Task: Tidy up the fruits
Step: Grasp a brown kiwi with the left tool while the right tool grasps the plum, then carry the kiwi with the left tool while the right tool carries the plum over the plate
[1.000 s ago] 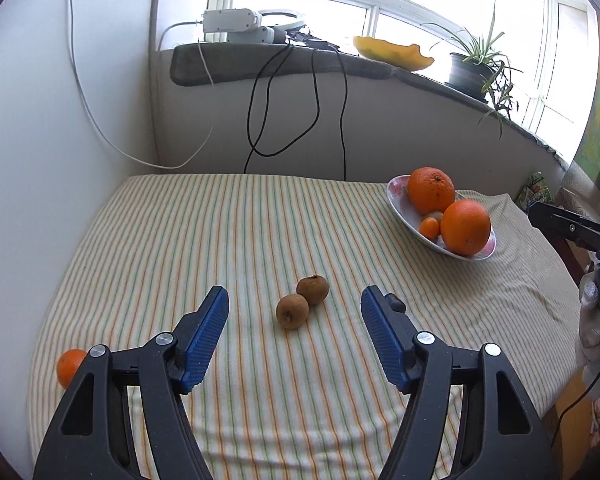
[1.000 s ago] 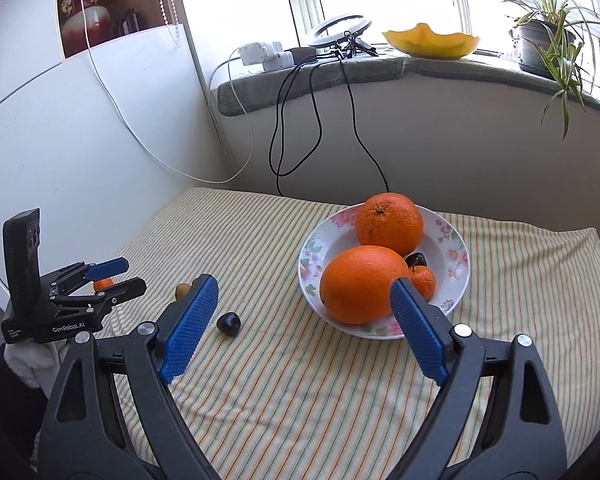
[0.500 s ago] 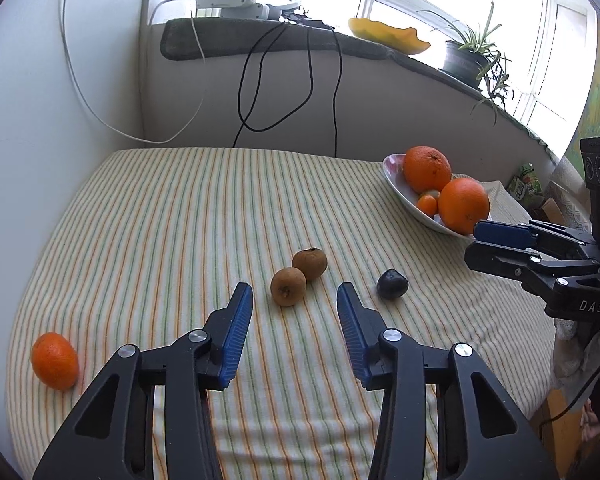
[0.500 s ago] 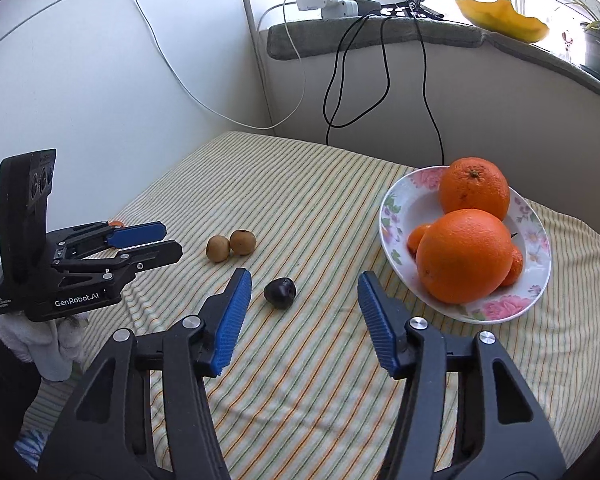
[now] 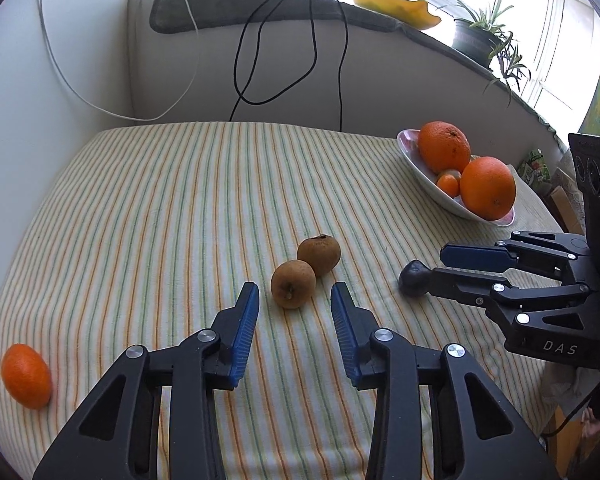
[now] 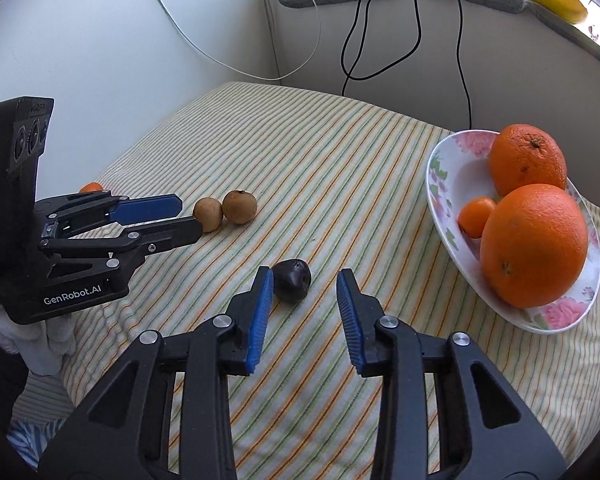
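Observation:
Two brown fruits [image 5: 293, 284] [image 5: 319, 255] lie side by side mid-table; they also show in the right wrist view [image 6: 208, 214] [image 6: 240, 207]. My left gripper [image 5: 294, 292] is open, its tips on either side of the nearer brown fruit. A small dark fruit [image 6: 292, 280] lies just ahead of my open right gripper [image 6: 303, 277], touching its left fingertip; it shows in the left wrist view [image 5: 414, 279] too. A floral bowl [image 6: 444, 184] holds two big oranges [image 6: 534, 245] [image 6: 527, 160] and a small one [image 6: 475, 216]. A small orange [image 5: 26, 376] lies at the table's near left.
The table has a striped cloth [image 5: 180, 208], with walls at the left and back. Black and white cables [image 5: 260, 60] hang from the window sill. A potted plant [image 5: 476, 40] and a yellow dish [image 5: 396, 4] stand on the sill.
Both grippers have moved down and forward toward the fruits. Both jaws narrowed from wide open. The right gripper swung left from the bowl to the dark fruit.

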### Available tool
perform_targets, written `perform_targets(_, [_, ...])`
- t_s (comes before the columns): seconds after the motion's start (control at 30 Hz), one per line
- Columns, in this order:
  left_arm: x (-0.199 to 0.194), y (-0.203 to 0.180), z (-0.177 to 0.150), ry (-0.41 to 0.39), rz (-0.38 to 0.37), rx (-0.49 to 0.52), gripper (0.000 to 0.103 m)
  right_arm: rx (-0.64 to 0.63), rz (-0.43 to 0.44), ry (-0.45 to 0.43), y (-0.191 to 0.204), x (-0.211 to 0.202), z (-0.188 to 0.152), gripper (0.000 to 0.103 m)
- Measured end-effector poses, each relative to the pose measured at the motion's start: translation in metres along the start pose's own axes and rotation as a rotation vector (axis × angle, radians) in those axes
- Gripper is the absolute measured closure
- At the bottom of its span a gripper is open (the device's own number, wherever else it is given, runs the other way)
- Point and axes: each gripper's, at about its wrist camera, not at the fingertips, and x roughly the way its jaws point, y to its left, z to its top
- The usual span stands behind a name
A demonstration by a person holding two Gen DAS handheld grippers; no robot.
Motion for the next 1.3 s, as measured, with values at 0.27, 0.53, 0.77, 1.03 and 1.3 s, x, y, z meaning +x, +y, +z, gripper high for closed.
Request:
perform_targets(0.27, [0.006,0.002,0.003,0.010,0.005,0.005,0.069,-0.019,0.000,0.023,0.007,0.010,0.001,0.068])
perform_targets(0.53, [0.013,0.003,0.004,0.033,0.004,0.010,0.076,-0.027,0.001,0.037,0.011,0.014,0.006,0.068])
perform_targets(0.77, [0.013,0.005,0.004,0.034,-0.002,0.008,0.079,-0.049,-0.008,0.050,0.016,0.018,0.006,0.068])
perform_targets(1.03, [0.013,0.005,0.004,0.031,-0.004,0.005,0.080,-0.044,-0.020,0.074,0.014,0.023,0.005,0.076])
perform_targets(1.3, [0.005,0.004,0.004,0.013,-0.011,-0.002,0.080,-0.015,-0.006,0.040,0.008,0.010,0.002,0.077])
